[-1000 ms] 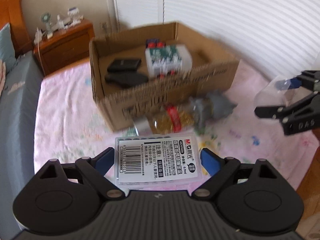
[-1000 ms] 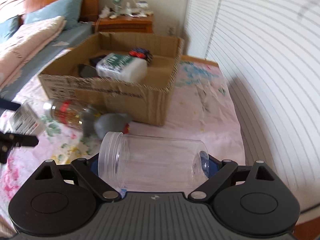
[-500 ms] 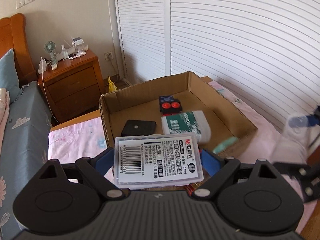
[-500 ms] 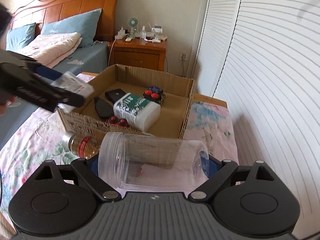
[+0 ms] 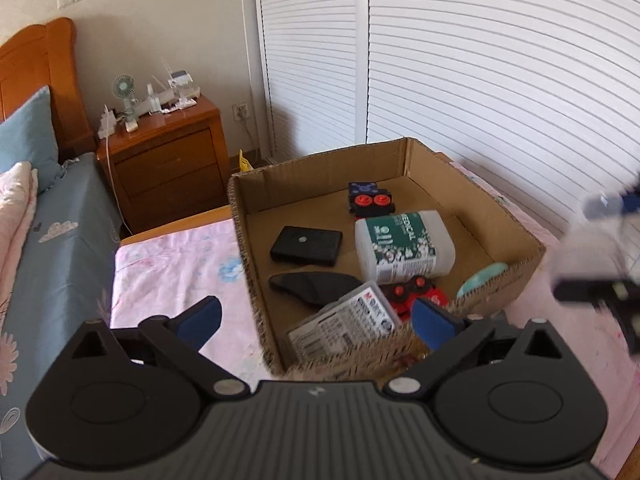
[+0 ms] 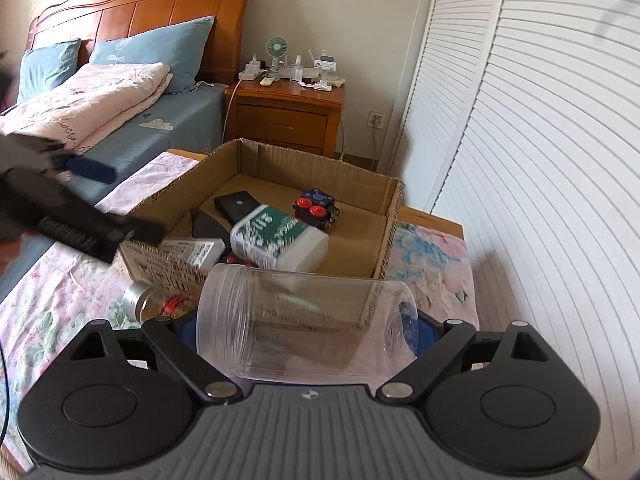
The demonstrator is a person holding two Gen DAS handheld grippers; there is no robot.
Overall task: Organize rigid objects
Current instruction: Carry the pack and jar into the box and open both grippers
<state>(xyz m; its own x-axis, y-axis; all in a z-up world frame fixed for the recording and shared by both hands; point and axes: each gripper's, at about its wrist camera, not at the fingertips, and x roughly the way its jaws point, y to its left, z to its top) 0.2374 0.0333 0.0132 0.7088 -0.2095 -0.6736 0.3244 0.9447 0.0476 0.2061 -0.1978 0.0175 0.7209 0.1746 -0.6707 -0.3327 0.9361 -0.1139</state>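
Observation:
A cardboard box stands on the flowered bedcover. My left gripper is open and empty above its near wall. The clear battery case lies tilted inside the box at the near corner. The box also holds a white bottle with a green label, a black case, a dark flat piece and red-and-black toy blocks. My right gripper is shut on a clear plastic jar, held sideways just before the box.
A small glass jar with a red band lies on the bedcover outside the box's near wall. A wooden nightstand stands behind the box, white louvred doors to the right. The other gripper shows blurred at the right edge.
My left gripper has opened and let the battery case drop into the box. Both grippers have moved closer to the box; the right still holds the jar.

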